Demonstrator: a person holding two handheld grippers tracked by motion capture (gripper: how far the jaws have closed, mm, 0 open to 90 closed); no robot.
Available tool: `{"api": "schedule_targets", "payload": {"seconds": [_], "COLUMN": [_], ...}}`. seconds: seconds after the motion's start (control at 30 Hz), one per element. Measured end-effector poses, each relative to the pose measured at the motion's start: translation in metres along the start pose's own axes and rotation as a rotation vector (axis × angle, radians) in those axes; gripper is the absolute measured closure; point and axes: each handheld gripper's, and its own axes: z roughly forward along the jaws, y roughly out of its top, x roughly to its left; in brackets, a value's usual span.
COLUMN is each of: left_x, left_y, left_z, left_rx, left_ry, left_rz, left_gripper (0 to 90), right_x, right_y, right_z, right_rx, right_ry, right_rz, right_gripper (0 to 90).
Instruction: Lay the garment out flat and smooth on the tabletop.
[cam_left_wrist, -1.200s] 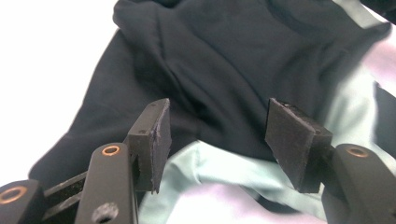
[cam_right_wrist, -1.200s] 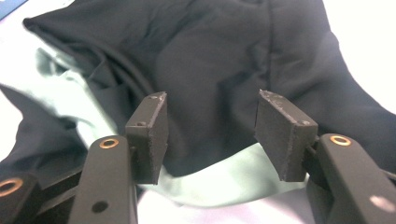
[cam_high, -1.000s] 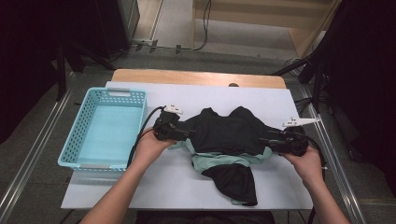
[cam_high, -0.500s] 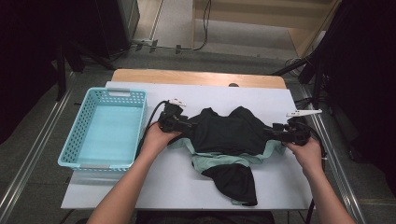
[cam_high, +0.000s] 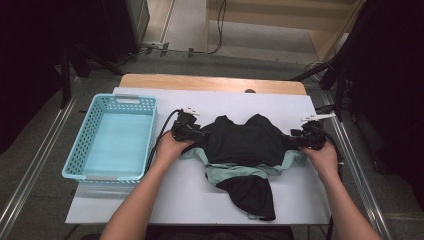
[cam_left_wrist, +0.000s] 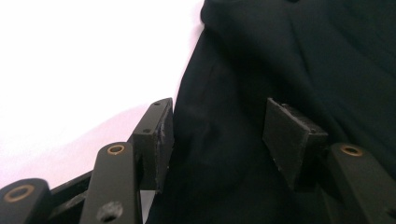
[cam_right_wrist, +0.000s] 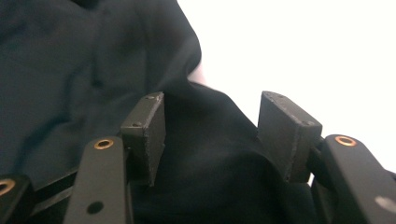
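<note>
Fingers (cam_left_wrist: 159, 140) of both grippers stand half open with the black garment (cam_high: 240, 142) between them, unpinched; both hands have sunk toward the tabletop (cam_high: 280, 105), readying a grasp.

My high view sat above the near edge, facing forward and down over the whole white table (cam_high: 150, 205) and the floor beyond. Each gripper view rode low and very close, looking along its own jaws. All three shared the dark garment (cam_high: 240, 145) (cam_left_wrist: 289, 60) (cam_right_wrist: 84, 60) on the tabletop.
</note>
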Motion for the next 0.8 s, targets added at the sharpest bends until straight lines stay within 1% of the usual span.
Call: {"api": "schedule_targets", "payload": {"seconds": [0.03,0.1,0.13,0.2,0.23,0.27,0.3,0.33,0.37,0.4,0.43,0.47,0.53,0.57,0.6,0.63,0.67,0.7,0.73,0.77,0.8], "left_x": [0.0,-0.003,-0.004,-0.006,-0.007,-0.007,-0.008,-0.008,-0.008,-0.007,-0.005,-0.003,0.0,0.003,0.005,0.006,0.007,0.006,0.006,0.006,0.006], "left_y": [0.0,-0.001,-0.001,-0.003,-0.003,-0.003,-0.003,-0.002,-0.002,-0.001,0.001,0.003,0.007,0.01,0.013,0.016,0.02,0.026,0.026,0.03,0.033], "left_z": [0.001,0.002,0.002,0.003,0.003,0.003,0.004,0.004,0.004,0.004,0.004,0.003,-0.004,-0.008,-0.013,-0.017,-0.021,-0.027,-0.027,-0.03,-0.032], "left_rx": [-0.001,-0.002,0.002,0.002,0.01,0.022,0.031,0.047,0.047,0.057,0.068,0.069,0.02,-0.003,-0.021,-0.033,-0.043,-0.051,-0.051,-0.055,-0.066], "left_ry": [0.0,-0.005,-0.007,-0.029,-0.041,-0.058,-0.069,-0.064,-0.064,-0.069,-0.077,-0.066,-0.043,-0.034,-0.026,-0.017,-0.008,0.015,0.015,0.019,0.019], "left_rz": [0.001,0.018,0.03,0.033,0.024,0.014,0.013,0.002,0.002,-0.028,-0.069,-0.09,-0.122,-0.141,-0.156,-0.164,-0.16,-0.151,-0.151,-0.145,-0.149], "left_gripper": [45.2,49.2,52.3,60.9,66.3,72.0,78.7,88.9,89.7,90.0,90.0,90.0,90.0,90.0,90.0,90.0,90.0,90.0,90.0,90.0,90.0], "right_x": [-0.001,-0.001,-0.001,0.0,0.001,0.001,0.002,0.003,0.003,0.002,0.002,0.001,0.001,-0.001,-0.002,-0.004,-0.006,-0.01,-0.01,-0.012,-0.013], "right_y": [-0.001,-0.002,-0.003,-0.005,-0.004,-0.004,-0.004,-0.003,-0.003,-0.002,-0.002,-0.001,0.001,0.003,0.005,0.007,0.009,0.013,0.013,0.015,0.017], "right_z": [0.002,0.007,0.009,0.011,0.011,0.01,0.01,0.01,0.01,0.009,0.009,0.008,0.002,-0.003,-0.009,-0.015,-0.02,-0.03,-0.03,-0.033,-0.036], "right_rx": [0.01,0.024,0.039,0.04,0.046,0.057,0.064,0.089,0.089,0.11,0.11,0.12,0.098,0.075,0.052,0.029,0.003,-0.03,-0.03,-0.045,-0.059], "right_ry": [-0.006,0.004,0.014,0.006,0.006,0.01,0.017,0.03,0.03,0.041,0.041,0.04,0.024,0.018,0.016,0.01,0.006,0.001,0.001,0.004,0.002], "right_rz": [-0.006,0.002,0.0,-0.019,-0.015,-0.008,-0.013,-0.001,-0.001,0.026,0.026,0.033,0.038,0.044,0.061,0.067,0.072,0.085,0.085,0.092,0.099], "right_gripper": [40.9,43.2,45.2,50.4,56.6,64.7,69.9,84.2,84.2,86.1,86.1,86.5,87.0,87.2,87.3,87.4,87.4,87.6,87.6,87.6,87.7]}}
